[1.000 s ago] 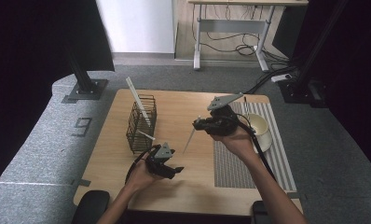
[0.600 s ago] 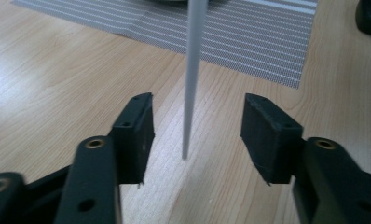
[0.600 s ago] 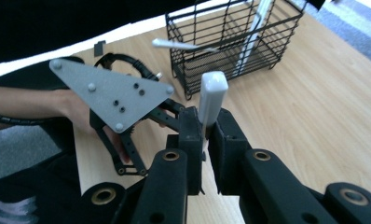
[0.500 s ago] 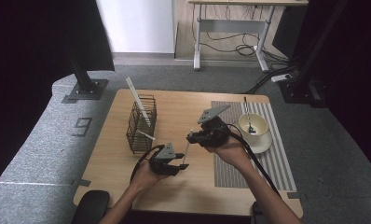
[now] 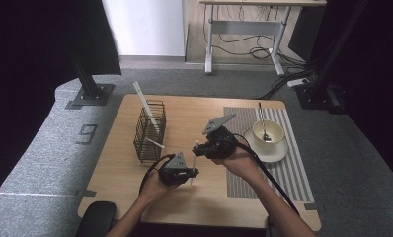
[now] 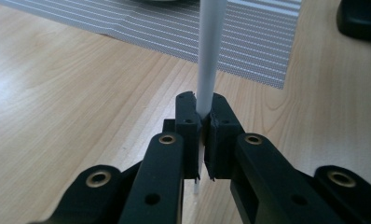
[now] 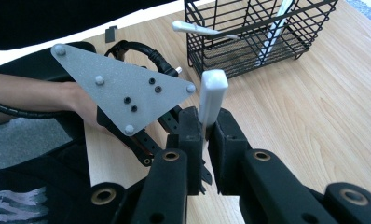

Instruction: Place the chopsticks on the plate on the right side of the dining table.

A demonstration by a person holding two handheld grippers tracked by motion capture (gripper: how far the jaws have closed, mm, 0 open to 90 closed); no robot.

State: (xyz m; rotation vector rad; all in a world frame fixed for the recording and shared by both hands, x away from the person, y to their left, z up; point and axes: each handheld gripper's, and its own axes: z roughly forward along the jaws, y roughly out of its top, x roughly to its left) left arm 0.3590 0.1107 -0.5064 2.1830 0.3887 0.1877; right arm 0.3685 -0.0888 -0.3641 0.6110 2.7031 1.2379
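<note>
A thin white stick (image 5: 195, 160) stands nearly upright over the wooden table (image 5: 194, 113), held by both grippers. My right gripper (image 5: 198, 150) is shut on its upper part; in the right gripper view the stick's squared top (image 7: 213, 88) pokes out above the pinching jaws (image 7: 207, 121). My left gripper (image 5: 192, 173) has just been closing and is now shut on the stick lower down. The left gripper view shows the stick (image 6: 210, 56) rising from between the pressed jaws (image 6: 202, 112). The left gripper's grey plate (image 7: 123, 93) sits close in front of the right one.
A black wire basket (image 5: 149, 131) with two white sticks (image 5: 146, 103) stands left of the grippers. On the striped mat (image 5: 288, 168) at right sits a cream bowl (image 5: 267, 132) with a spoon on a saucer.
The right hand came left and down, bringing the white stick to the left gripper. The left jaws went from open to shut on the stick's lower part.
</note>
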